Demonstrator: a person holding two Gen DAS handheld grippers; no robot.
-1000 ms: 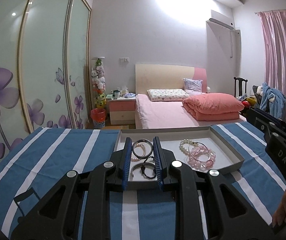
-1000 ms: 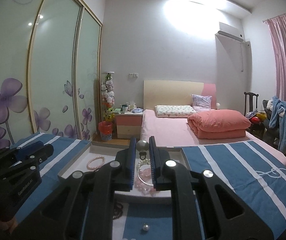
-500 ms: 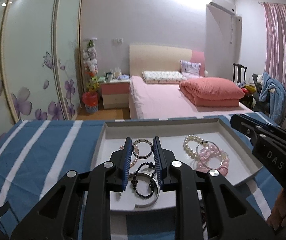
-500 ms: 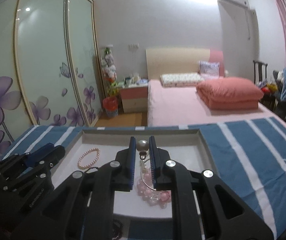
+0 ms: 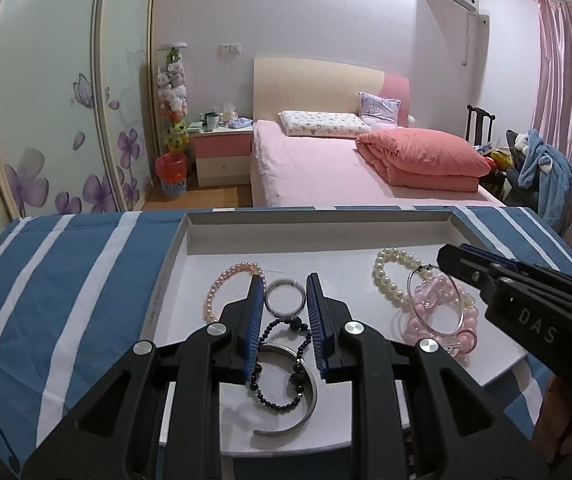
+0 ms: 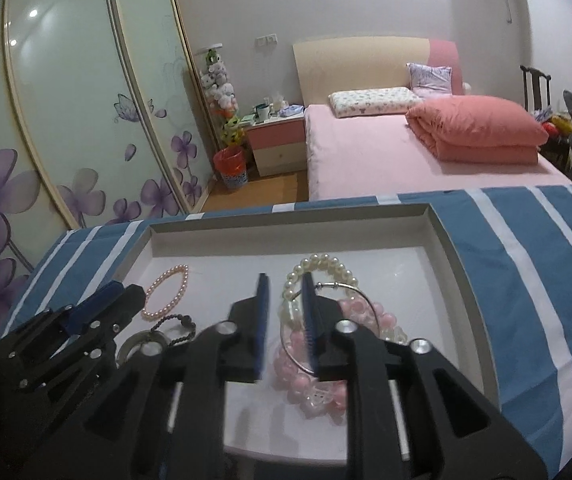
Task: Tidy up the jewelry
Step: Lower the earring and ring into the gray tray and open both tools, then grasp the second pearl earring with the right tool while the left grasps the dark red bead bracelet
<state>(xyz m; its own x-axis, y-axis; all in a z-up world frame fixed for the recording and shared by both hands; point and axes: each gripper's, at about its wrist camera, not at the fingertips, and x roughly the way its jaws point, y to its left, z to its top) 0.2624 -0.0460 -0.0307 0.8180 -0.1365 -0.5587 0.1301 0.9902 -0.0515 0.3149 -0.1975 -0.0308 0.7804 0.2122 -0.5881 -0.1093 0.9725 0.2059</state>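
Just changed: a second ago the right claw pinched a pearl-headed piece above the tray — now its blue pads stand apart with nothing between them, and I cannot pick that piece out in the tray.
Left claw: the small grey ring was framed between its pads a second ago and is again now; pads apart, not touching it, claw closer in over the tray.
What it means: one more piece seems delivered — the right claw looks free for another fetch; the left looks lined up on the ring.
Tray: shallow white box on the blue-and-white striped tabletop cloth, holding all the jewelry seen.
Left half: pink pearl bracelet, grey ring, dark bead bracelet lying over an open silver cuff.
Right half: white pearl bracelet, thin silver bangle and pink bead bracelet heaped together, overlapping.
Risk: that right-hand heap could tangle if one piece gets lifted alone.
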